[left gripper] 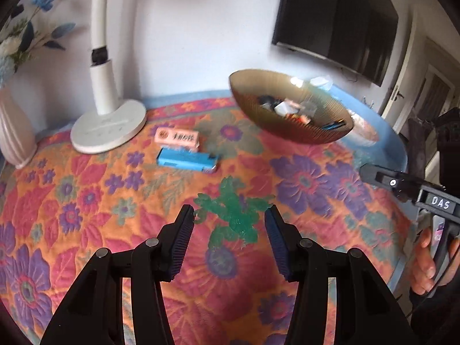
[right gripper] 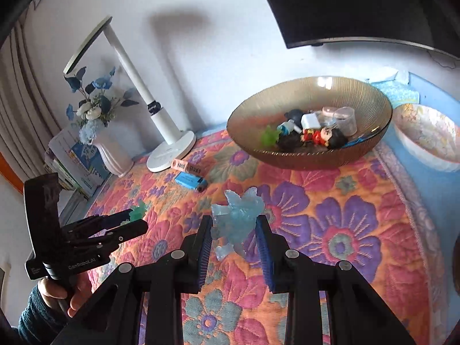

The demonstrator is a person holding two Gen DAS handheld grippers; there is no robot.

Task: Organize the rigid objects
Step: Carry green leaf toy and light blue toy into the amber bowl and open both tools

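Observation:
My left gripper (left gripper: pixel 228 218) is shut on a green translucent figure (left gripper: pixel 233 201), held just above the flowered cloth (left gripper: pixel 86 201). The right wrist view also shows it at that gripper's tips, the green figure (right gripper: pixel 138 211). My right gripper (right gripper: pixel 234 225) is shut on a pale blue translucent figure (right gripper: pixel 241 207), lifted off the cloth. Beyond both stands a brown ribbed glass bowl (right gripper: pixel 258 115), also seen as the bowl (left gripper: pixel 258 106), holding several small toys, a white plug and clear jars. A blue lighter (left gripper: pixel 187 159) and a pink box (left gripper: pixel 176 137) lie on the cloth.
A white desk lamp (left gripper: pixel 109 132) and a white vase (left gripper: pixel 14 138) with blue flowers stand at the back left. A flowered bowl (right gripper: pixel 425 135) sits right of the brown one. A dark screen (left gripper: pixel 336 20) hangs on the wall. The table edge runs along the right.

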